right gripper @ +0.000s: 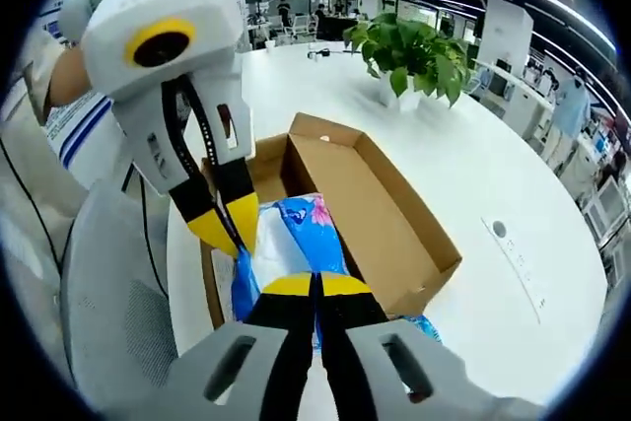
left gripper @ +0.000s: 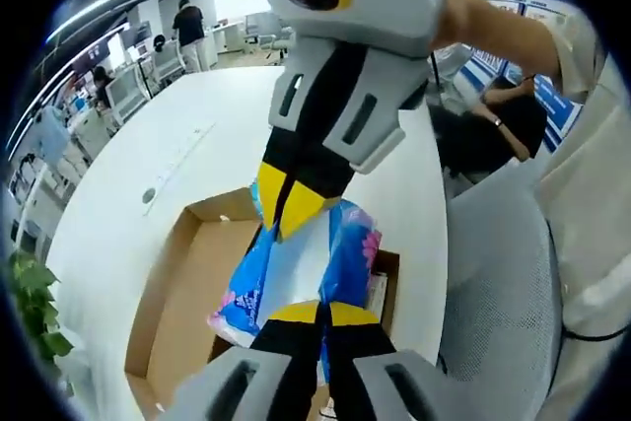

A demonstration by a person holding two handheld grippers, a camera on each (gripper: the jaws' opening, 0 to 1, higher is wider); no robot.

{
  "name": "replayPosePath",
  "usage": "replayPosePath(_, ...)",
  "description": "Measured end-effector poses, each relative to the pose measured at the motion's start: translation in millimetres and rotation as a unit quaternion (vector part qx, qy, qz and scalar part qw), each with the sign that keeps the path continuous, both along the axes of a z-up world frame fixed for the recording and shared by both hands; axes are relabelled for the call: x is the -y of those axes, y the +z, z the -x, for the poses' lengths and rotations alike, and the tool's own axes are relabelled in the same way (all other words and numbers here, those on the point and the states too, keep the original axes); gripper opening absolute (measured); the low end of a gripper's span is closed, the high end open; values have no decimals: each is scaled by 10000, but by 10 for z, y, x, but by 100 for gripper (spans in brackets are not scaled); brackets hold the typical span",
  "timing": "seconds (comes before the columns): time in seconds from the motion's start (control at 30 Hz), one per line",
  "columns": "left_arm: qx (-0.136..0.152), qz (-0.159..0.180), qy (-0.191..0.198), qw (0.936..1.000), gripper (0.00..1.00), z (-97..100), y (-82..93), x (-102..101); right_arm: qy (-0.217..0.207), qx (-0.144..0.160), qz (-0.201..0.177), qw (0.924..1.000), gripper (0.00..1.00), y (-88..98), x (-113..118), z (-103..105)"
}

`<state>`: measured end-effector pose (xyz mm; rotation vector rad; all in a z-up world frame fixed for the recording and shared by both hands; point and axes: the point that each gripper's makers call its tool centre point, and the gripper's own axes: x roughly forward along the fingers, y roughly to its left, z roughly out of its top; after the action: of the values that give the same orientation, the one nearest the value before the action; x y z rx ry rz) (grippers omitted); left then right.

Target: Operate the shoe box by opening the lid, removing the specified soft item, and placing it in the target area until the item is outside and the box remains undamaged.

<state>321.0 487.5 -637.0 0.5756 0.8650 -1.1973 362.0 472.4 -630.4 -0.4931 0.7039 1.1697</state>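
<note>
Cardboard: a brown corrugated shoe box (right gripper: 375,214) is seen lying open on the round white table (right gripper: 473,145), its flaps folded outward and its plain inner walls exposed; no tear or crease can be made out.
Soft item: a glossy blue plastic pack with pink flower print and a pale centre panel (left gripper: 296,263), crinkled and pillow-shaped, is held up above the box opening, its lower edge close to the rim.
Left gripper: the left gripper (left gripper: 320,313), grey plastic with black jaws tipped in yellow, is seen with its jaws pressed together on the near edge of the pack.
Right gripper: the right gripper (right gripper: 315,285), of the same build, is clamped with jaws together on the opposite edge of the pack.
Table surface: smooth and matt, with a small round grey inset (right gripper: 499,230) set into it.
Chair: a grey mesh-backed chair (left gripper: 503,293) stands just beside the table edge.
Plant: a leafy green plant in a white pot (right gripper: 409,61) stands on the table, well apart from the box.
Background: an office with desks and people is visible, blurred.
</note>
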Motion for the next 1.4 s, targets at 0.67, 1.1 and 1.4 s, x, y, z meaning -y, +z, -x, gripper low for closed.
replayPosePath(0.67,-9,195,-362,9992,0,3,149,669,-29,-20,207,9998,0,127,674,66)
replayPosePath(1.1,-67,345,-566,9978,0,23,209,1156,-240,-31,314,9992,0,187,1163,71)
replayPosePath(1.4,-83,405,-720,9965,0,10,244,1412,-316,-24,372,9988,0,193,1431,46)
